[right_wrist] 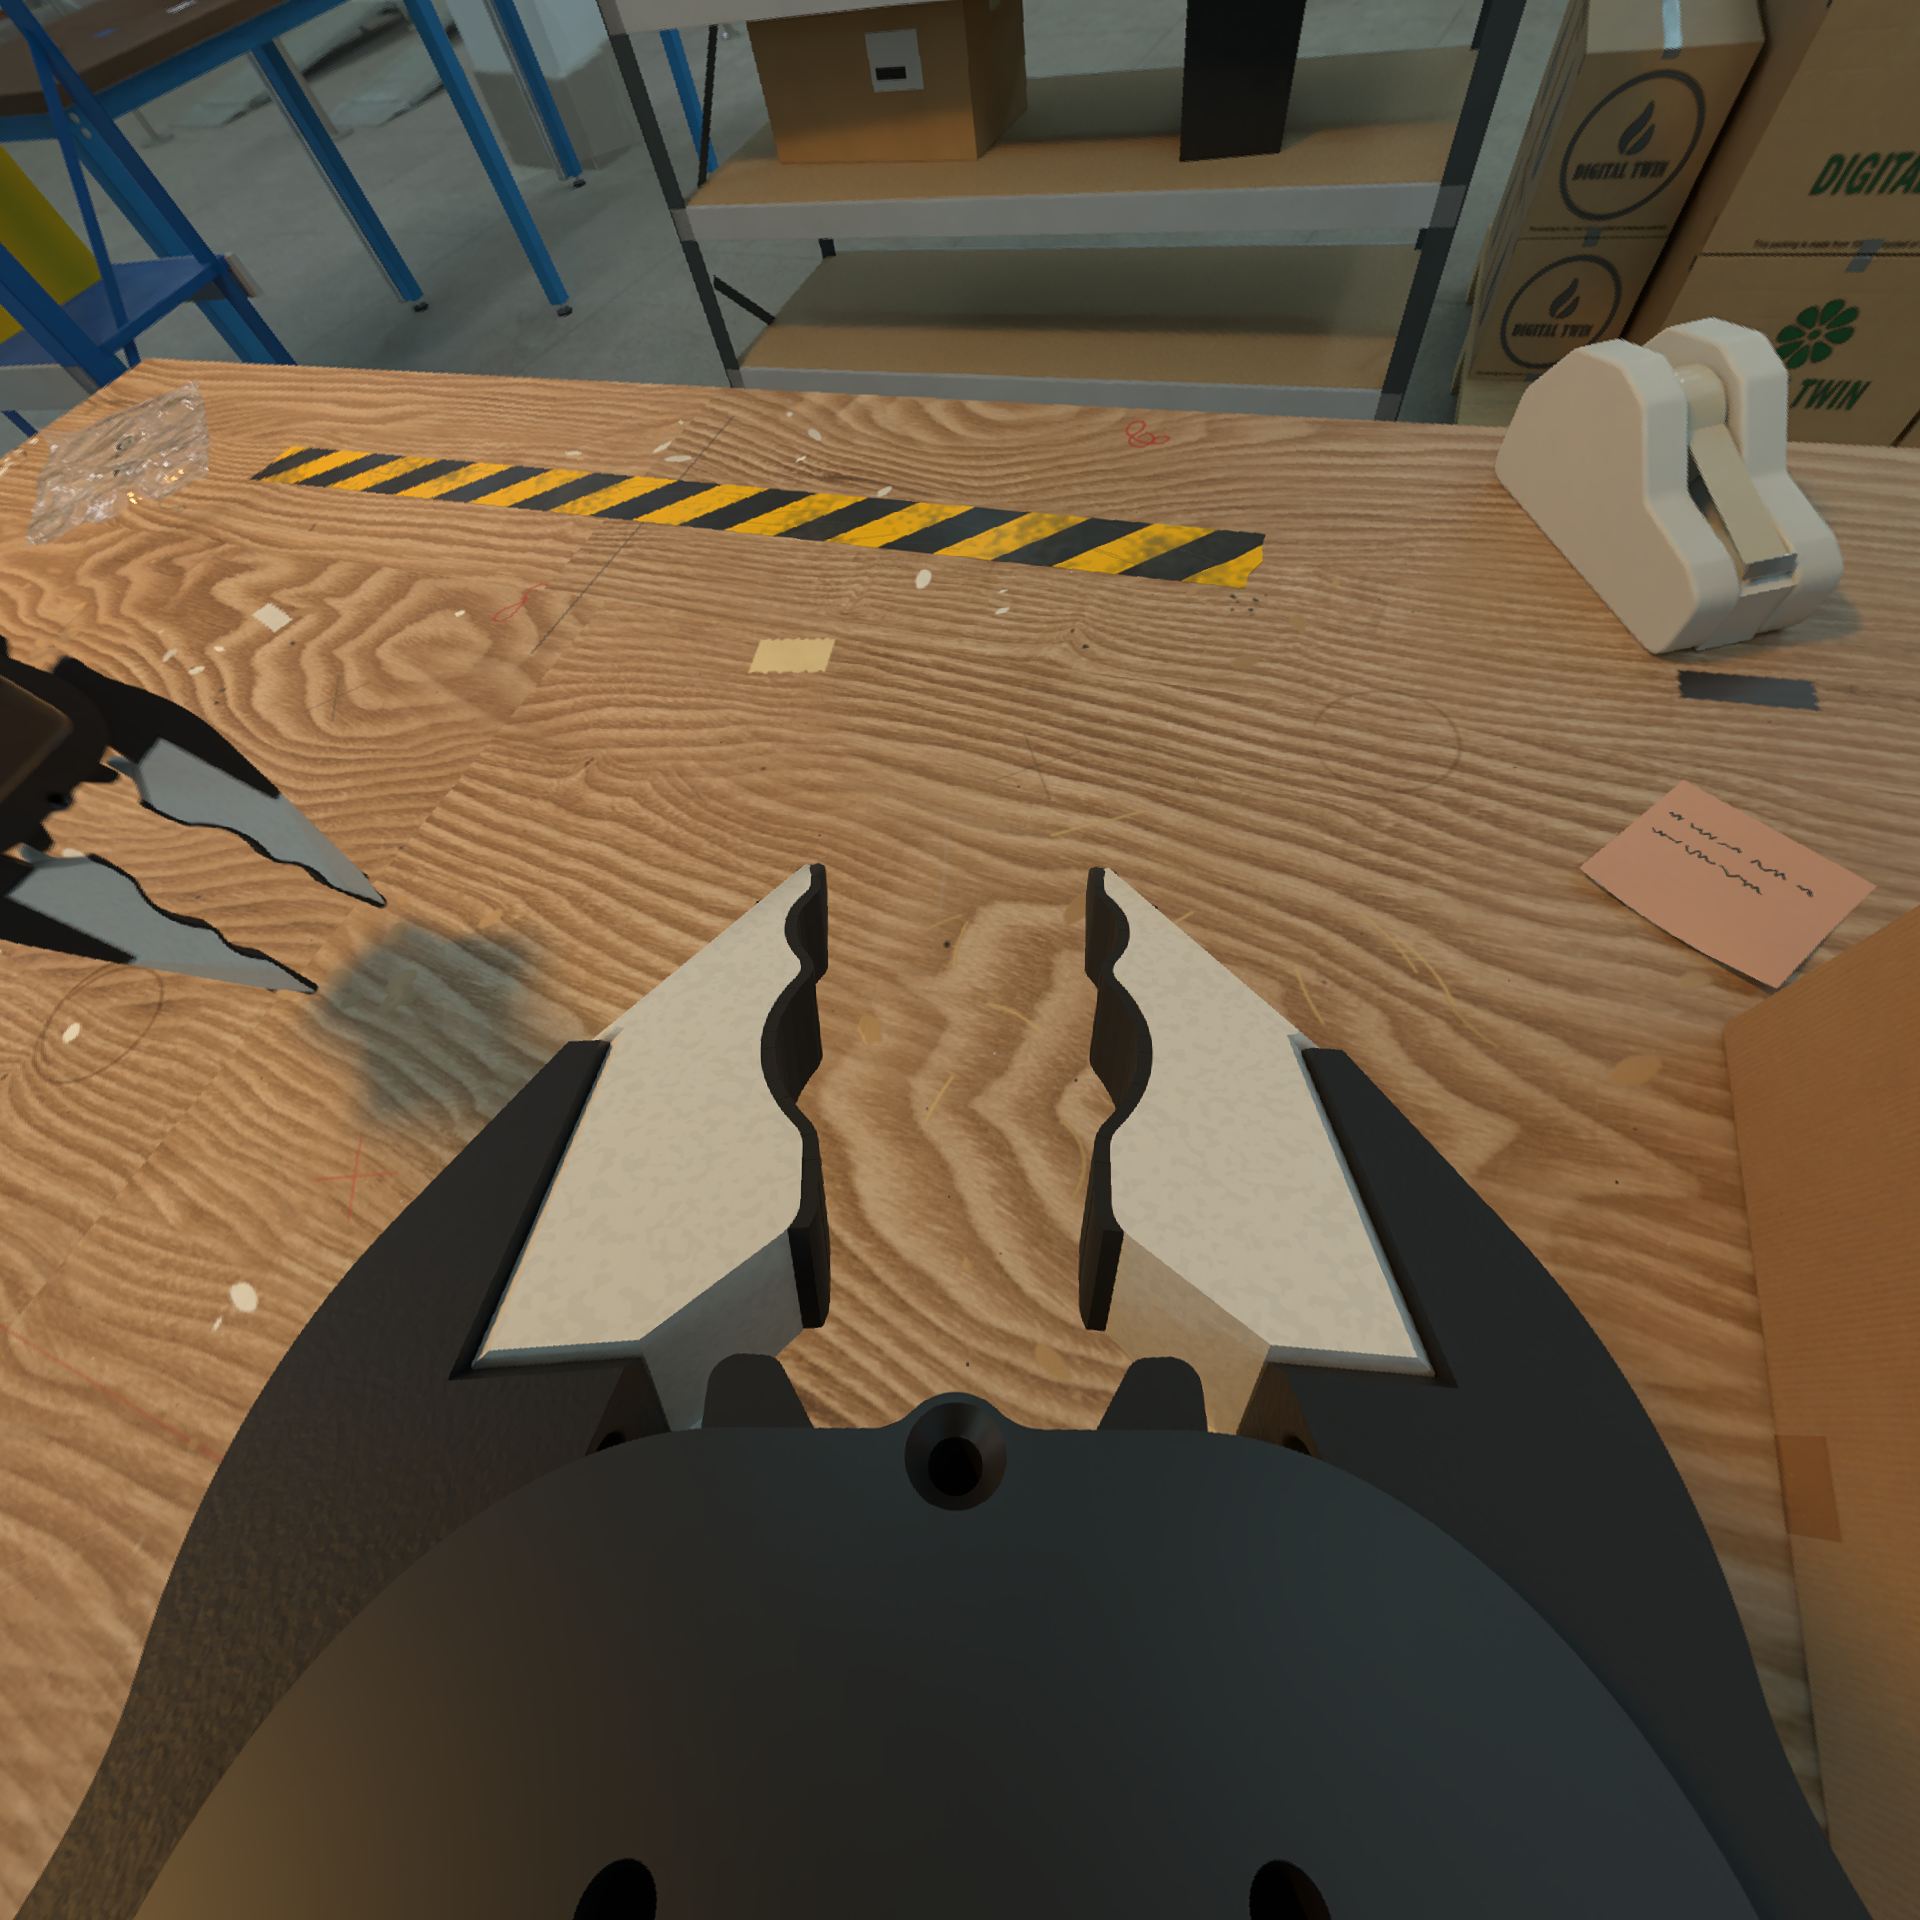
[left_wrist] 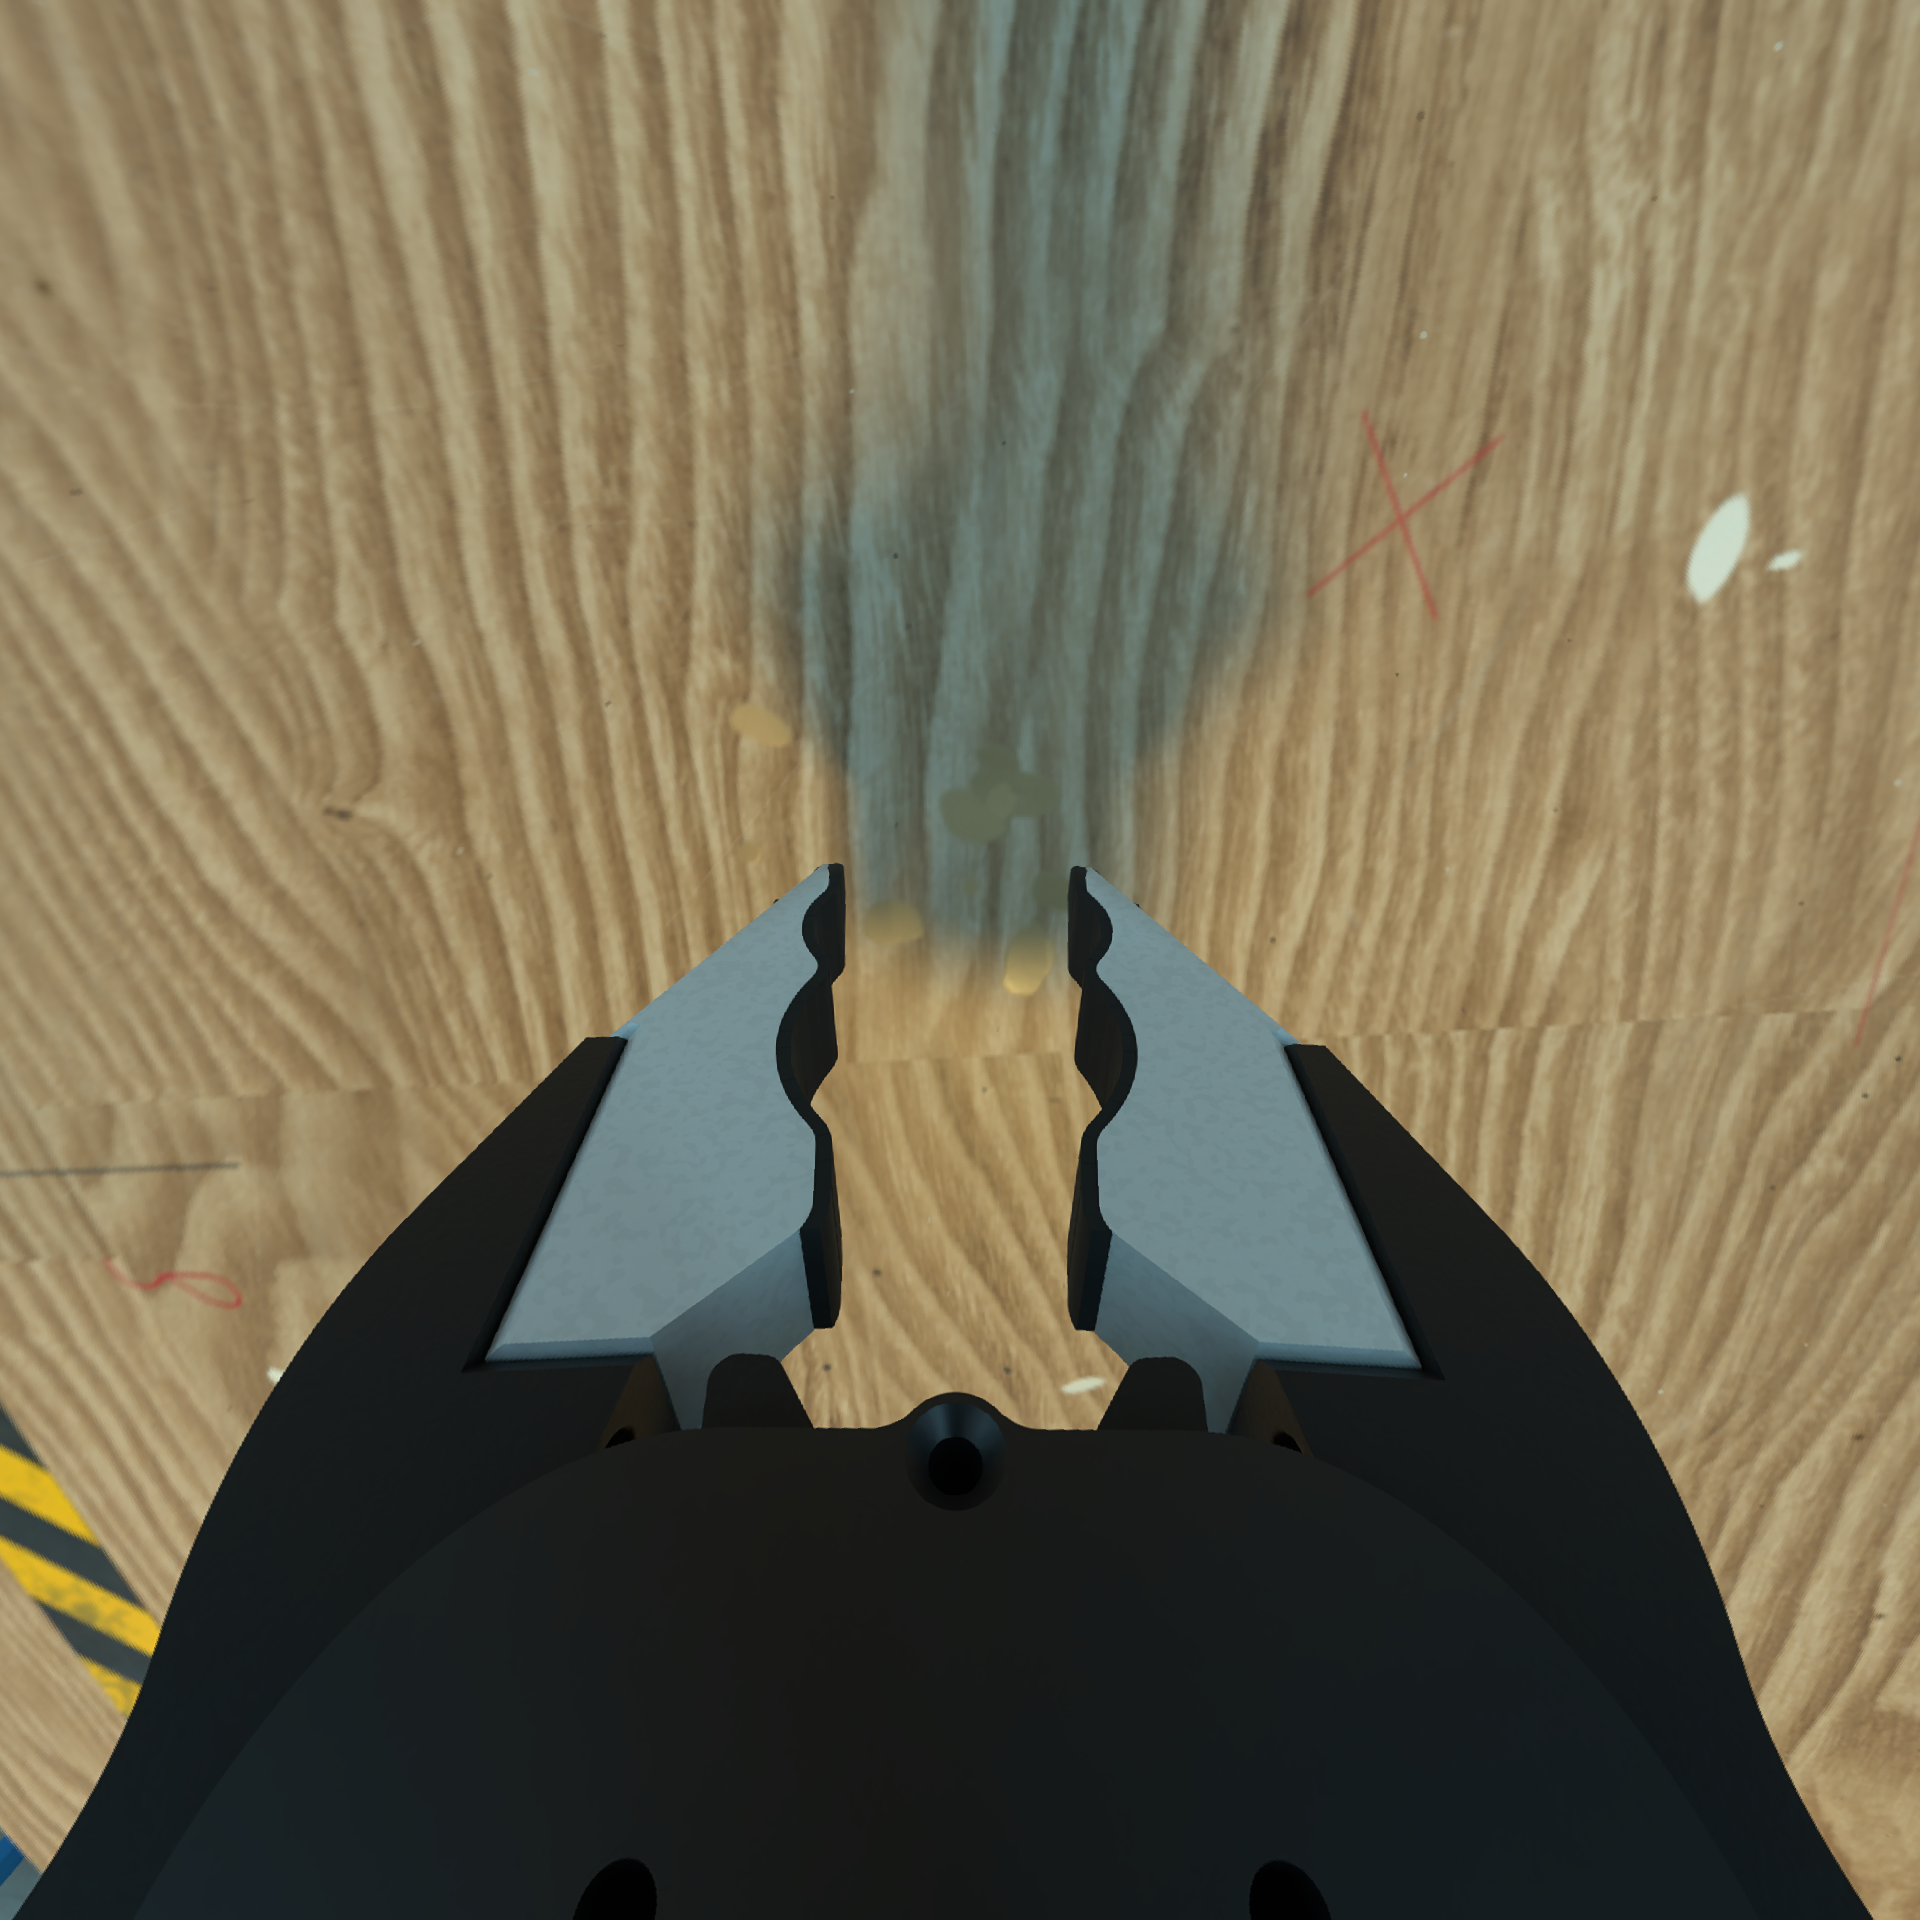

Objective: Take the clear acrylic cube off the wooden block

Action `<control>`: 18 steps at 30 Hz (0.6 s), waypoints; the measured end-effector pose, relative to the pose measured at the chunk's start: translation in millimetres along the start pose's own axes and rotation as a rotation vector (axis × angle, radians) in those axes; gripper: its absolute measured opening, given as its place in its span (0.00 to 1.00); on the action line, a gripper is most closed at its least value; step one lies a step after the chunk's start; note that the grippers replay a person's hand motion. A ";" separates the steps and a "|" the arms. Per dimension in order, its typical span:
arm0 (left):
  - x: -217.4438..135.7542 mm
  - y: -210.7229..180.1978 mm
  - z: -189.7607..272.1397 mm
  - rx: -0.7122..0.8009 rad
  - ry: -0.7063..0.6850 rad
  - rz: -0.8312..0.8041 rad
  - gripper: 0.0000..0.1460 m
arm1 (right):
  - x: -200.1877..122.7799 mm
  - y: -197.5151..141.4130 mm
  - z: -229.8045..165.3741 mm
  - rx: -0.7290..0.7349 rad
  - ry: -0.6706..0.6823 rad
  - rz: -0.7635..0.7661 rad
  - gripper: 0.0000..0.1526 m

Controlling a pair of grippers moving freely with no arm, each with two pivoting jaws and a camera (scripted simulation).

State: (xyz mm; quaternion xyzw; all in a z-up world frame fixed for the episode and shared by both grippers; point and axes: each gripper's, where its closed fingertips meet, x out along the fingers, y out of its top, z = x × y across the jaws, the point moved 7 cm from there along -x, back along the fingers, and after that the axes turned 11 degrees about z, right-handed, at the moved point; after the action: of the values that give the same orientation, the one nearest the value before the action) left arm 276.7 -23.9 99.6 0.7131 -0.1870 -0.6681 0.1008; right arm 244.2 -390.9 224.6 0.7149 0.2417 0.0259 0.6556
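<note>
I see no clear acrylic cube in either view. A plain light-brown wooden-looking surface fills the right edge of the right wrist view; I cannot tell whether it is the wooden block. My left gripper is open and empty, pointing down at the bare wooden tabletop over its own dark shadow. It also shows at the left of the right wrist view, jaws apart, just above the table. My right gripper is open and empty above the tabletop.
A white tape dispenser stands at the back right. A pink note lies to the right. A yellow-black striped tape strip runs along the back. Crumpled clear plastic lies at the back left. Shelves and cardboard boxes stand behind the table.
</note>
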 end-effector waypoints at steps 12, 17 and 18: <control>-203.3 -125.7 -23.3 -0.407 0.481 0.111 0.33 | -8.7 6.5 -7.3 -0.025 0.010 0.010 0.33; -208.8 -243.4 -31.3 -0.611 0.493 -0.074 0.31 | -12.5 12.7 -12.8 -0.028 0.033 0.054 0.33; -201.0 -262.7 -30.3 -0.598 0.460 -0.127 0.31 | -12.0 12.9 -13.7 -0.029 0.038 0.054 0.33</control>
State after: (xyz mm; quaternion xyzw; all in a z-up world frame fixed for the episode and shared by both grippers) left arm 333.9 292.5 182.8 0.7938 0.0882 -0.5206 0.3020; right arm 232.9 -383.1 242.1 0.7110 0.2342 0.0606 0.6603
